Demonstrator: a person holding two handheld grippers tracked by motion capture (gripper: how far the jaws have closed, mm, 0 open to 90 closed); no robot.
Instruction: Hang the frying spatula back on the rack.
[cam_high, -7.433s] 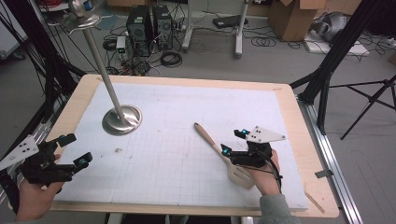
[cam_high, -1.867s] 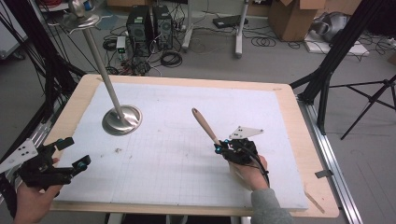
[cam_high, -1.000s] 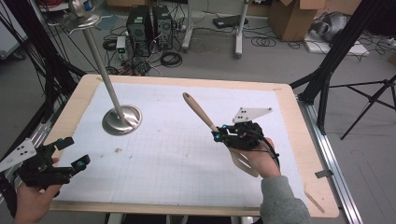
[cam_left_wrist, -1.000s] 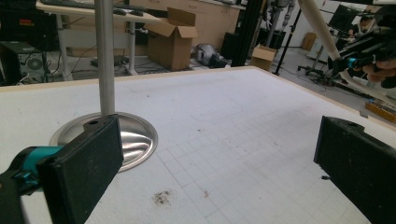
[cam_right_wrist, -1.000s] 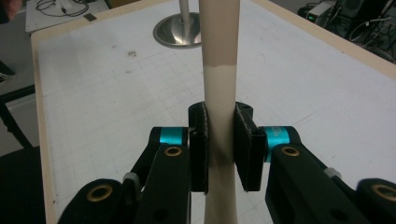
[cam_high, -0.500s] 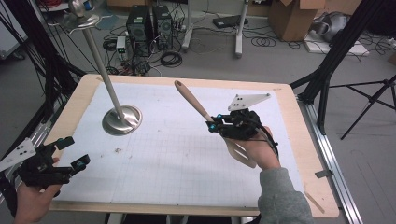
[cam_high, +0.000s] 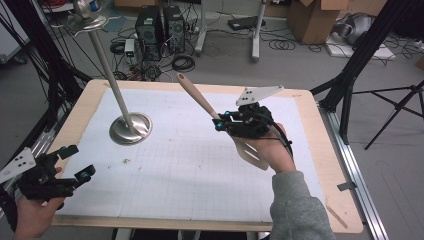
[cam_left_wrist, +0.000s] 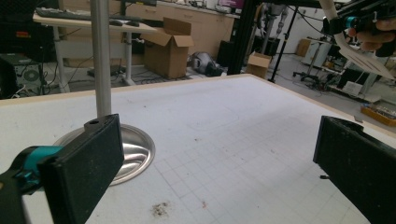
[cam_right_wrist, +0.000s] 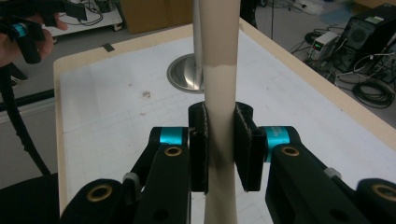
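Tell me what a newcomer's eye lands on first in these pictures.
First, the wooden spatula held off the table by the right gripper, its handle slanting up toward the far left and its slotted blade hanging by the hand. Next, the steel stand at the mat's far left, its pole leaning away. The left gripper waits open at the near left corner.

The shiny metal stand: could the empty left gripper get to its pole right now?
Probably yes. The left gripper is open and empty, and only bare table mat lies between it and the metal stand. The spatula is held away in the right gripper.
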